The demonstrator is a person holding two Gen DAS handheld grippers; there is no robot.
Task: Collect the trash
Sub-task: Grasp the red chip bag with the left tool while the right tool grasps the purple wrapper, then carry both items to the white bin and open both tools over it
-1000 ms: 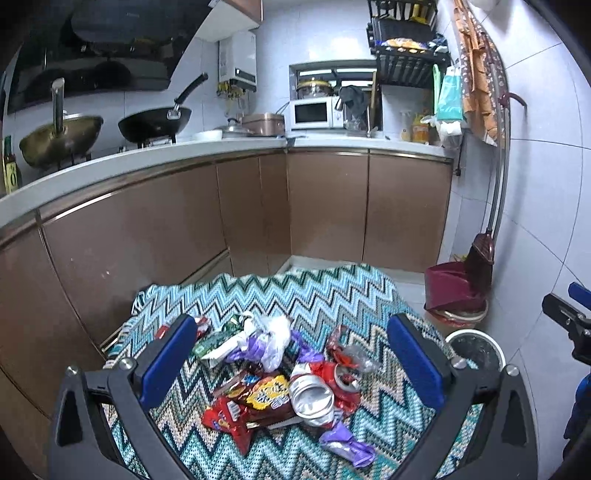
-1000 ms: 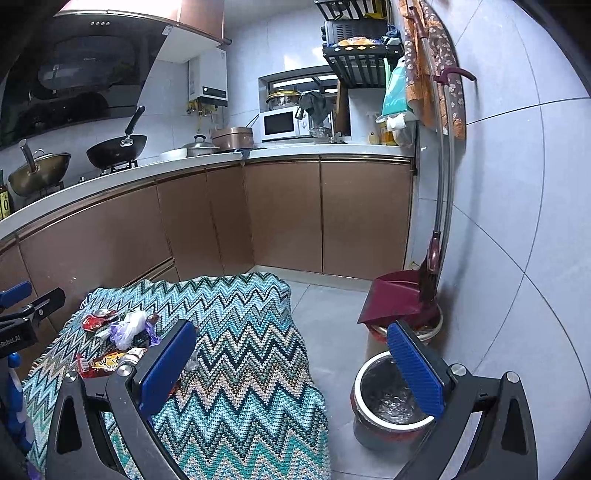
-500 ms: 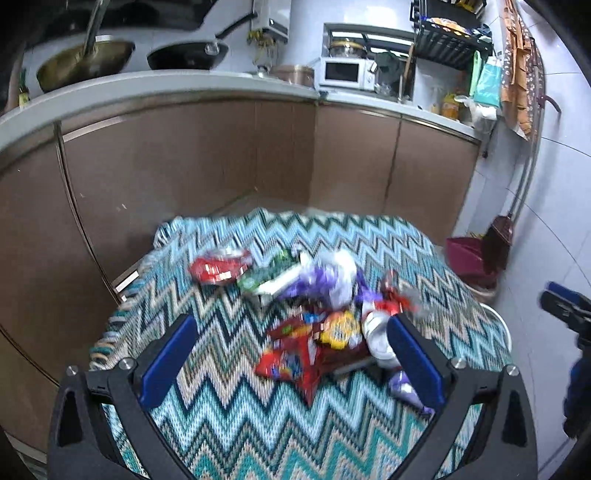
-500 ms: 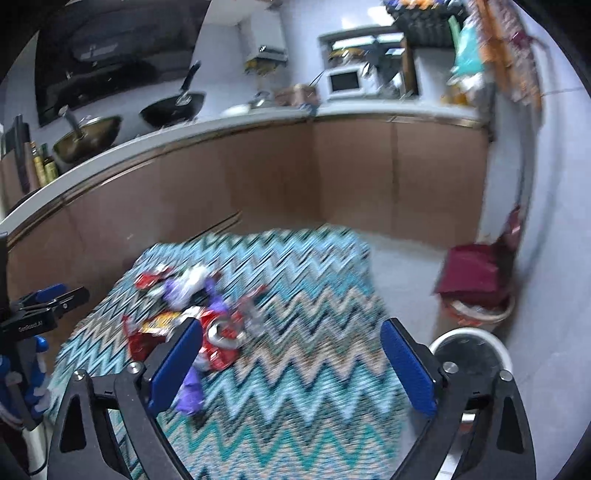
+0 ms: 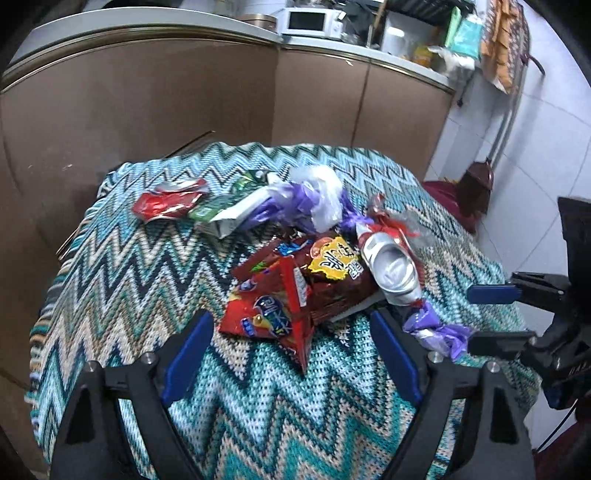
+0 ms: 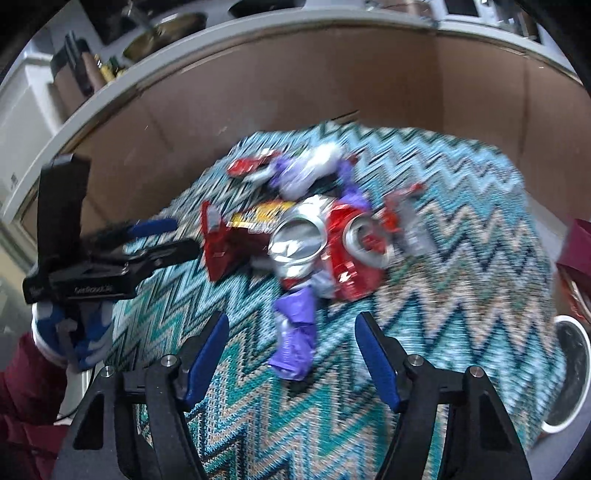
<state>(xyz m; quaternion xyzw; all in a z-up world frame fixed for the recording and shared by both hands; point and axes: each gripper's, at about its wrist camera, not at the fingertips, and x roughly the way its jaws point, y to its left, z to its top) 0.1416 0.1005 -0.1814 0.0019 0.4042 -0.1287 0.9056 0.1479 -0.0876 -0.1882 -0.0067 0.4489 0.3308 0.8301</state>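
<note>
Brown cabinets under a pale counter, microwave, white tiled wall.

A low surface is draped in a knitted zigzag cloth of teal, white, beige and black. Rubbish lies heaped on it near the middle: a red triangular snack packet, a dark red packet with a yellow label, a crushed silver and red drink can, a twisted purple foil wrapper, a flattened red can, a green and white carton and a crumpled white and purple plastic bag.
</note>
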